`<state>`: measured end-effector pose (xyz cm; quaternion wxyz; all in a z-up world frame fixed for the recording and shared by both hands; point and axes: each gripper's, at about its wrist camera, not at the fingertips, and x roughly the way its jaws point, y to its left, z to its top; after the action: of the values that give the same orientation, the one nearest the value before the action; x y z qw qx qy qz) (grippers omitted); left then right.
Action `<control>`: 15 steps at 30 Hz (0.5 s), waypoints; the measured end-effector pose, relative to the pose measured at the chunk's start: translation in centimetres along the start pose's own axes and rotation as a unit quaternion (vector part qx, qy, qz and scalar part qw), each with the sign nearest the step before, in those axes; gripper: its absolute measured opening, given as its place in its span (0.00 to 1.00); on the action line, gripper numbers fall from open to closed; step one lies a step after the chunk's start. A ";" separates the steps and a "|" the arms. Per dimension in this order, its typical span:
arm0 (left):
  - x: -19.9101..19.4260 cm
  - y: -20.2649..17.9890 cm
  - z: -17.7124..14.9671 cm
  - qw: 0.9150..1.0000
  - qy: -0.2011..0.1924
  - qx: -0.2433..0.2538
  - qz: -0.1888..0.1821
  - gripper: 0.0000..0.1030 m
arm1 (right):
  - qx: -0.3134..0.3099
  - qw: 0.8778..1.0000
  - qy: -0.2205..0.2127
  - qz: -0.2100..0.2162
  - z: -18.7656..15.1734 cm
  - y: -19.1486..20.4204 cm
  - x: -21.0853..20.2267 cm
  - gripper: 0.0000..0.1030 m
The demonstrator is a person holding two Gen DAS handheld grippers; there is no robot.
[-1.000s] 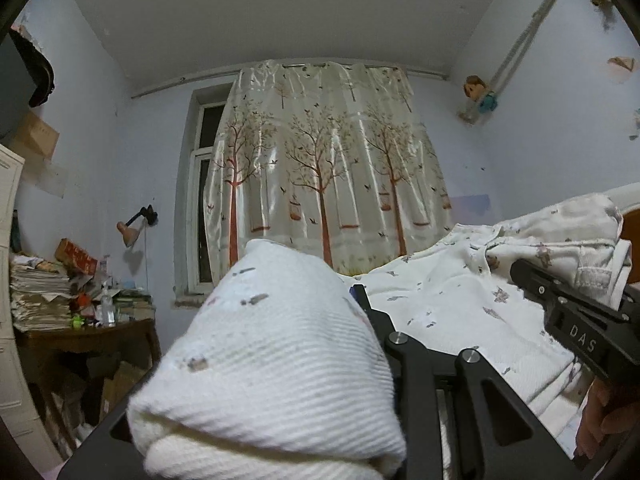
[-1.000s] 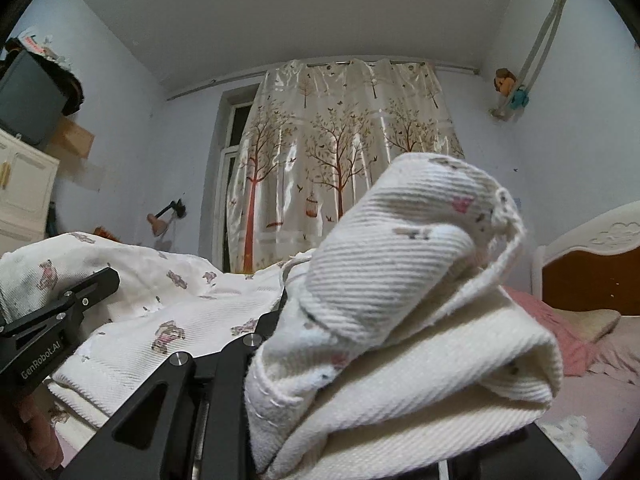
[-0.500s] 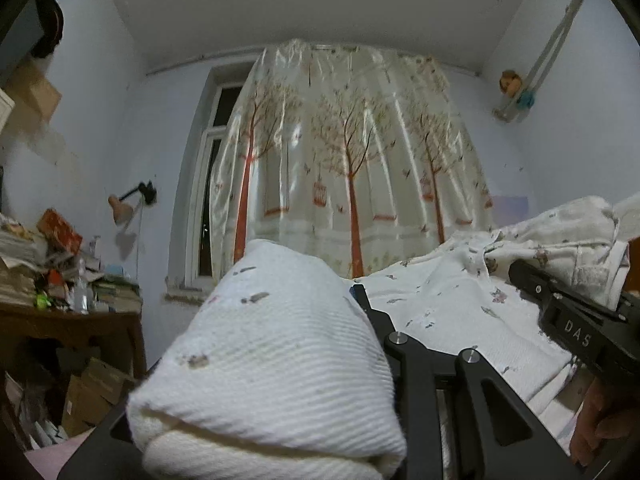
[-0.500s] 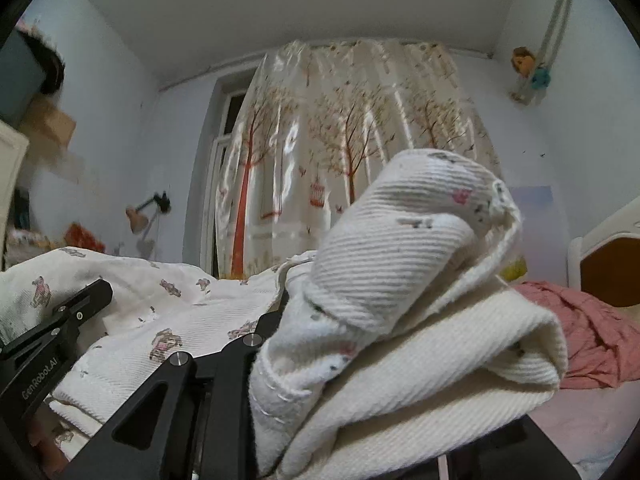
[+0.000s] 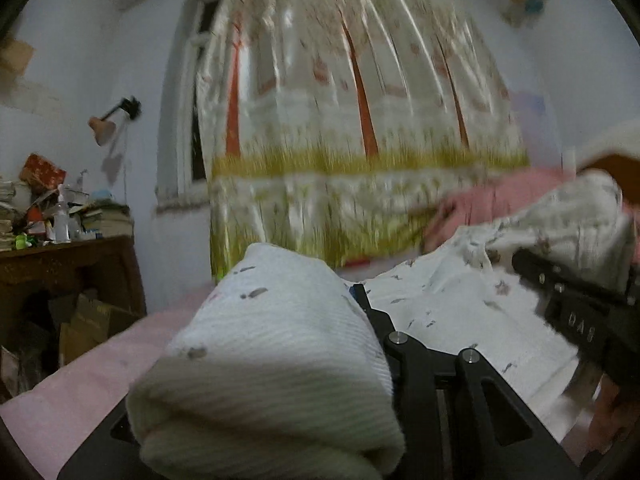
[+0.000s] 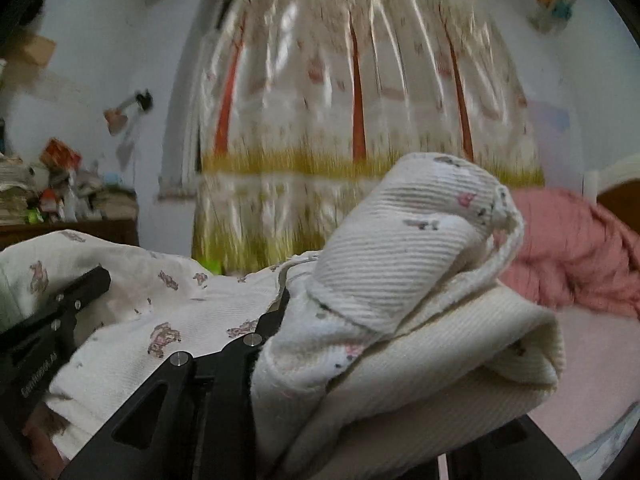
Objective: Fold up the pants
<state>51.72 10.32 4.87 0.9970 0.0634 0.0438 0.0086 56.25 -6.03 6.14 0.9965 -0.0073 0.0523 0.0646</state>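
Observation:
The pants are cream ribbed knit with small printed figures. In the left wrist view a thick fold of them (image 5: 272, 364) bulges over my left gripper (image 5: 344, 344), which is shut on it. In the right wrist view my right gripper (image 6: 320, 344) is shut on another bunched part (image 6: 400, 320) with a drawstring loop. The cloth between the two grippers hangs stretched across (image 5: 452, 312). Each view shows the other gripper at its side edge: the right one (image 5: 576, 304), the left one (image 6: 52, 320). Both hold the pants above a pink bed (image 5: 72, 396).
A tree-print curtain (image 5: 352, 140) covers the window ahead. A cluttered wooden desk (image 5: 68, 256) with cardboard boxes under it stands at the left. A bunched pink blanket (image 6: 572, 252) and a headboard (image 6: 620, 196) are at the right.
Both grippers have tipped downward and lowered with the pants still gripped: the ceiling left the view, and the bed, the curtain's lower hem and the pink blanket came into sight. The background is motion-blurred.

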 end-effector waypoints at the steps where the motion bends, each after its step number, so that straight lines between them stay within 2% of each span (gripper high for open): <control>1: 0.8 -0.2 -0.5 1.000 0.015 0.006 0.000 0.26 | -0.010 1.000 0.025 -0.004 -0.9 0.2 1.2 0.22; 4: 2.8 -0.3 -1.7 0.996 0.092 0.000 -0.003 0.26 | -0.025 0.995 0.091 -0.008 -2.5 0.5 3.6 0.22; 5: 3.5 -0.2 -1.8 0.993 0.122 -0.004 -0.006 0.26 | -0.018 0.992 0.128 -0.005 -2.9 0.3 4.7 0.22; 7: 3.5 -0.2 -1.9 0.990 0.138 -0.006 0.006 0.26 | 0.007 0.984 0.179 -0.004 -3.6 -0.3 6.0 0.22; 9: 3.7 -1.0 -1.6 0.986 0.166 0.008 0.018 0.26 | 0.012 0.984 0.180 -0.004 -3.6 -0.6 5.9 0.22; 11: 3.9 -1.7 -1.6 0.980 0.196 0.019 0.036 0.27 | -0.006 0.978 0.207 -0.012 -3.6 -0.2 6.4 0.22; 15: 4.3 -1.6 -2.2 0.968 0.244 -0.006 0.060 0.27 | -0.001 0.970 0.243 -0.026 -3.6 -0.3 5.9 0.22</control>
<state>55.86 9.08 2.11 0.9541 0.0557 0.2821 0.0844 61.73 -5.69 1.97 0.9553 -0.0249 0.2925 0.0350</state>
